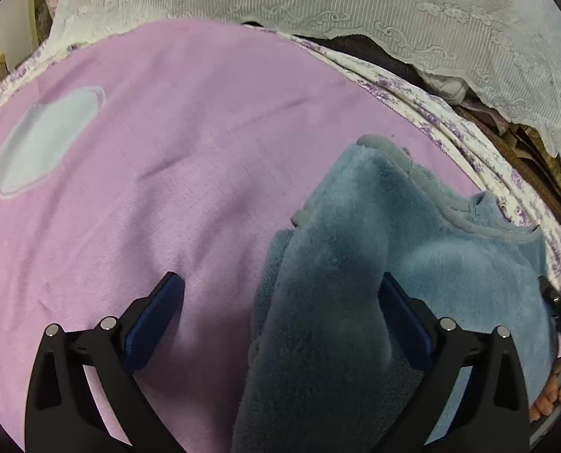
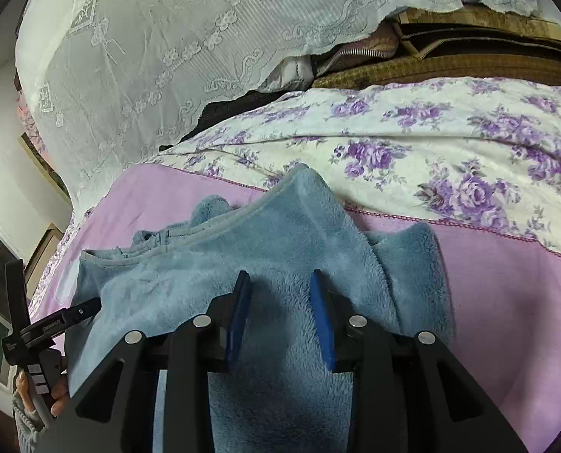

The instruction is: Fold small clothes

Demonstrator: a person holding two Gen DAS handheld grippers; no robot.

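Observation:
A blue fleece garment lies rumpled on a pink blanket. My left gripper stands wide open over the garment's left part. A thick fold runs up between its jaws and lies against the right finger. The left finger hangs free over the blanket. In the right wrist view, the same garment fills the near middle. My right gripper is narrowed on a bunched ridge of fleece, and both pads press on it.
A floral purple-and-white sheet borders the blanket's far side. White lace cloth drapes over stacked things behind it. A pale patch marks the blanket at the left. A hand holds the left tool at the right wrist view's left edge.

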